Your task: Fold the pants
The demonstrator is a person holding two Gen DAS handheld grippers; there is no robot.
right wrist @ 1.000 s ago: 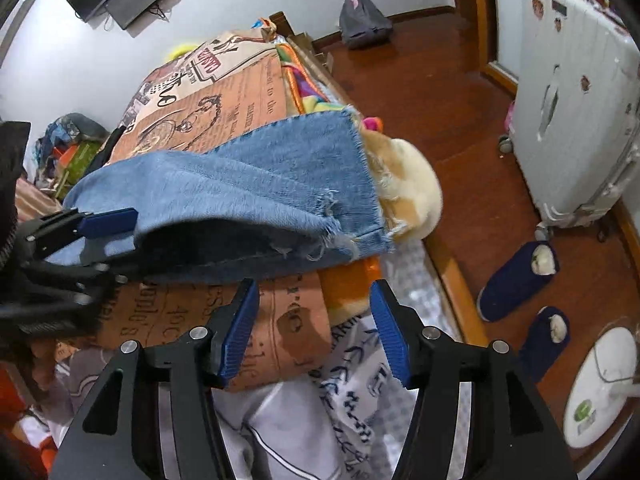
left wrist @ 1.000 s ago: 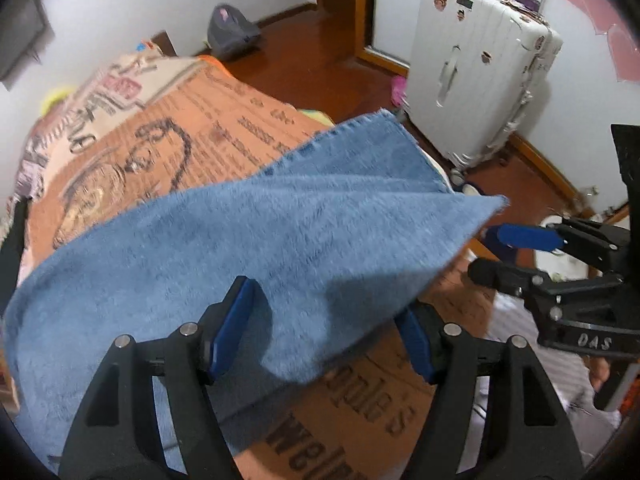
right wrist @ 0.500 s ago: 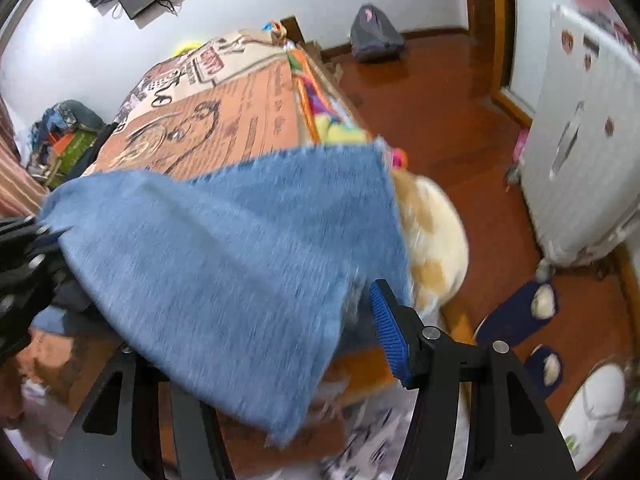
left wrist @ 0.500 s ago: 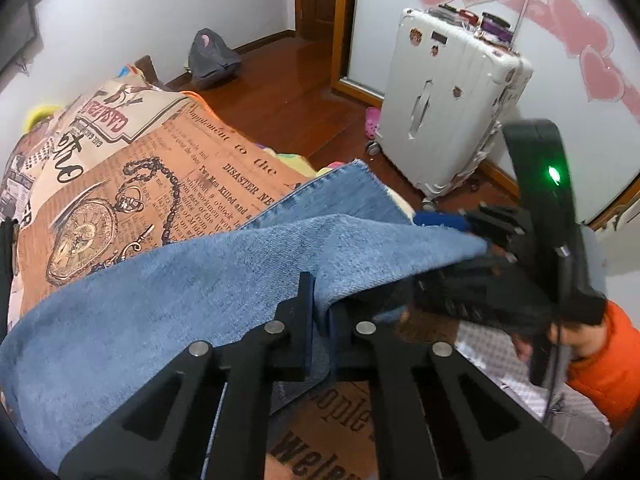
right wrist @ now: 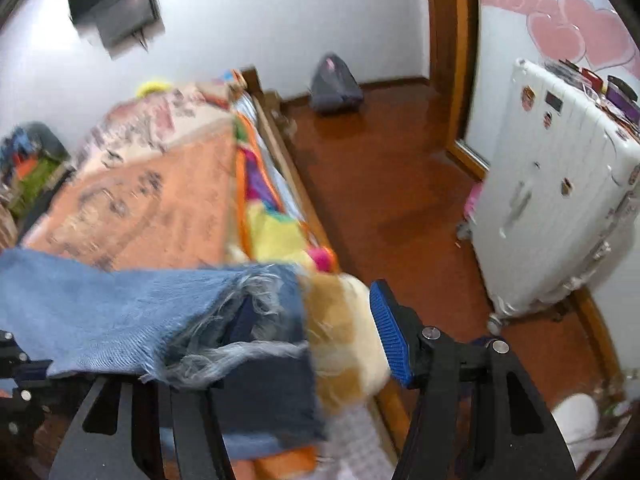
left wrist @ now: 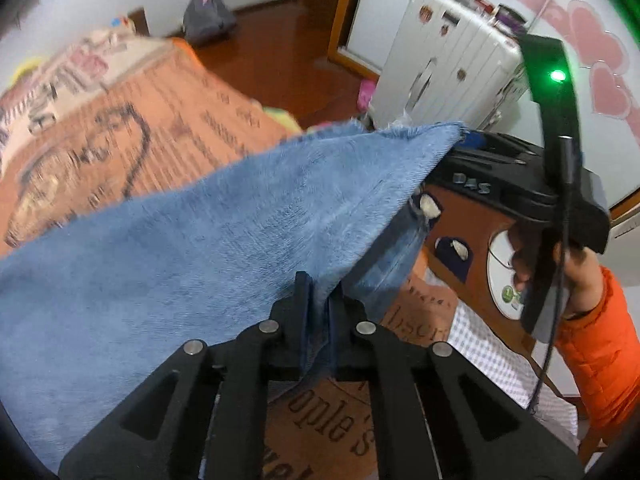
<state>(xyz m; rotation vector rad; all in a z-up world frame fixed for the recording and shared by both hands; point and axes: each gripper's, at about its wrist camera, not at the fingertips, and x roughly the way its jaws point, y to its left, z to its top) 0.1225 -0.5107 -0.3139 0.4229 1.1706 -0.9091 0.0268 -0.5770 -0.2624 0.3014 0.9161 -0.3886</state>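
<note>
Up close, the left gripper point(left wrist: 318, 312) has its two black fingers pressed together on a fold of the blue denim pants point(left wrist: 192, 264), the cloth pinched flat between them. From that pinch the pants spread away as a lifted sheet, held up over the orange bedspread point(left wrist: 168, 120) printed with newspaper text, and reach to a frayed hem at the far corner. That corner lies against the right gripper point(left wrist: 480, 148), whose black body is held by a hand point(left wrist: 536, 256) in an orange sleeve point(left wrist: 596, 344). In the right wrist view, the right gripper point(right wrist: 312, 328) stands with its jaws spread; the frayed hem of the pants point(right wrist: 120, 312) drapes over the left finger and hides it, while the blue ribbed pad point(right wrist: 390, 336) on the other finger stands clear of the cloth, so the pads do not press on it. Just behind the hem sits a tan and cream plush toy point(right wrist: 344, 340) at the bed's edge. Farther off, a white suitcase point(right wrist: 560, 208) stands on the red-brown wooden floor point(right wrist: 380, 184), and a grey backpack point(right wrist: 336, 88) leans at the far wall.
</note>
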